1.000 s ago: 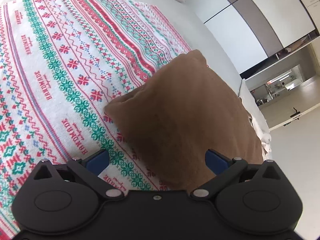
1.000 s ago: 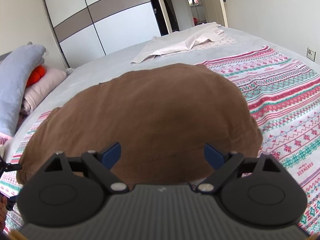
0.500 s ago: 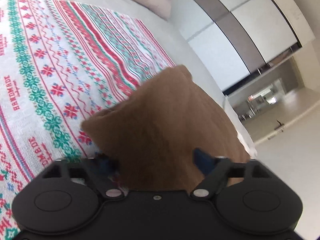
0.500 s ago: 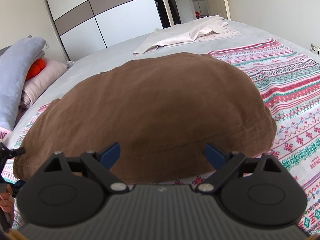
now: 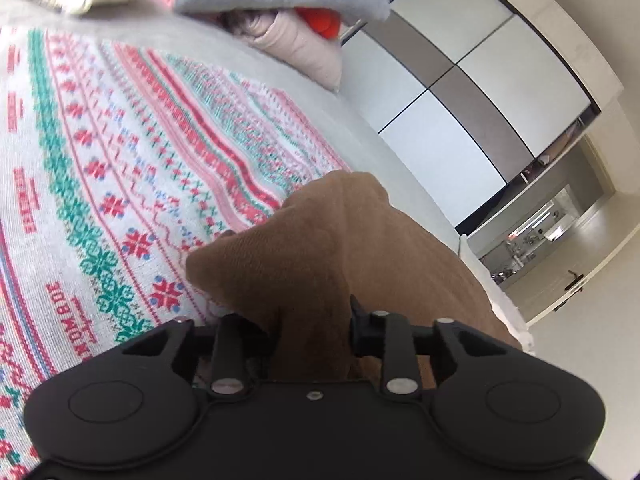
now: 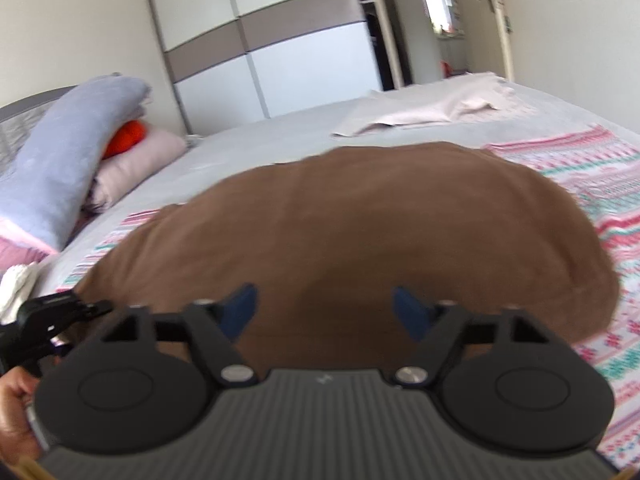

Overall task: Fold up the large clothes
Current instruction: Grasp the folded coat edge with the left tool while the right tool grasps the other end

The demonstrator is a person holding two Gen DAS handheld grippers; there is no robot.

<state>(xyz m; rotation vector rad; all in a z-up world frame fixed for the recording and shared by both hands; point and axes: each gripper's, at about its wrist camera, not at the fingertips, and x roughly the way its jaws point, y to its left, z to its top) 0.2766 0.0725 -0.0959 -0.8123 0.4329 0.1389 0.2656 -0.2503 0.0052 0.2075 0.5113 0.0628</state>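
A: Daylight fills both views, soft and even. In the right wrist view the brightest spot is a window far ahead through the doorway, nearly blown out.

B: Shadows?

A: Faint. The cloth darkens just ahead of the right gripper.

B: Sharpness?

A: Both are smeared. The blanket pattern ahead and left of the left gripper streaks, and the cloth's edges look soft.

B: Distortion?

A: Strong fisheye: the wardrobe lines bow, and the corners go black.
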